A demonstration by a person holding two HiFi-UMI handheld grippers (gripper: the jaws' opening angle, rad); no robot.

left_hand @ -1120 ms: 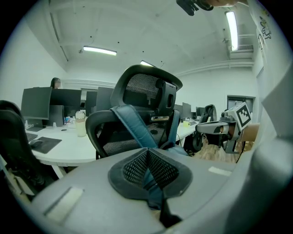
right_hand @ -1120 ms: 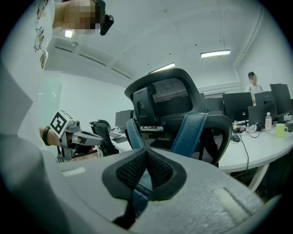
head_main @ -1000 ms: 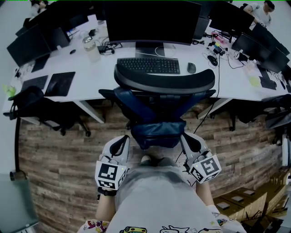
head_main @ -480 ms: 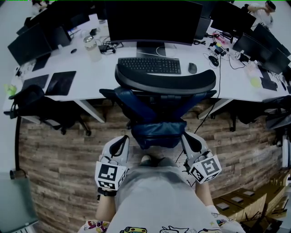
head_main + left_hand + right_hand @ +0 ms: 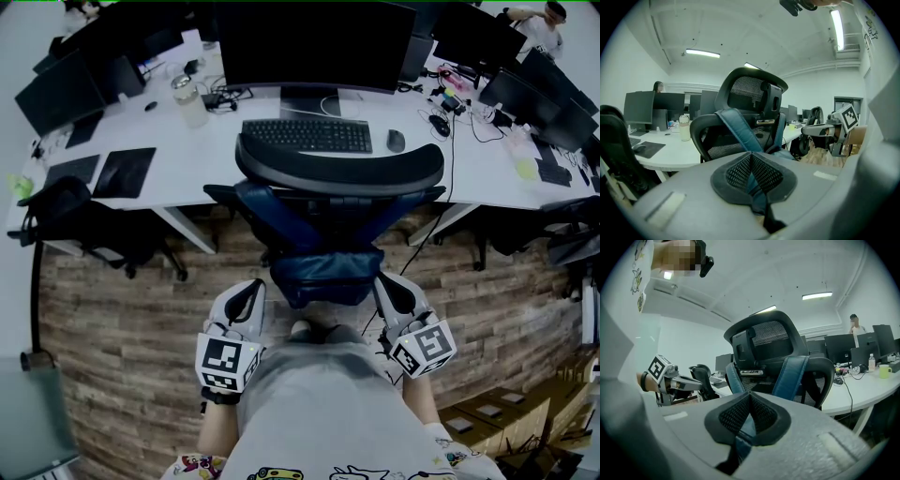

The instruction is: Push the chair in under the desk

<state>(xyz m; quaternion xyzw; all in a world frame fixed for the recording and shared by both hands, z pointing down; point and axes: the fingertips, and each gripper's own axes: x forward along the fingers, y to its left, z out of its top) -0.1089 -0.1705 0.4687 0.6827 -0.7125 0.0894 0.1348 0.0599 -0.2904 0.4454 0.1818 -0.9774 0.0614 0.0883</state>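
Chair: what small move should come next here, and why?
Probably a short, even push forward with both shut grippers. The left gripper and right gripper sit on either side of the chair, at its blue lower back, and it faces the desk squarely, so equal pressure should slide it straight under.

Bench [image 5: 216, 150]: monitor [image 5: 314, 42] at rear centre; keyboard [image 5: 307, 135] before it; mouse [image 5: 395, 140] just right of keyboard; jar [image 5: 187, 101] to its left.
Chair [image 5: 328, 206]: before the bench, in line with keyboard.
Left gripper [image 5: 255, 287], right gripper [image 5: 384, 281]: behind chair, one at either side of its lower back.
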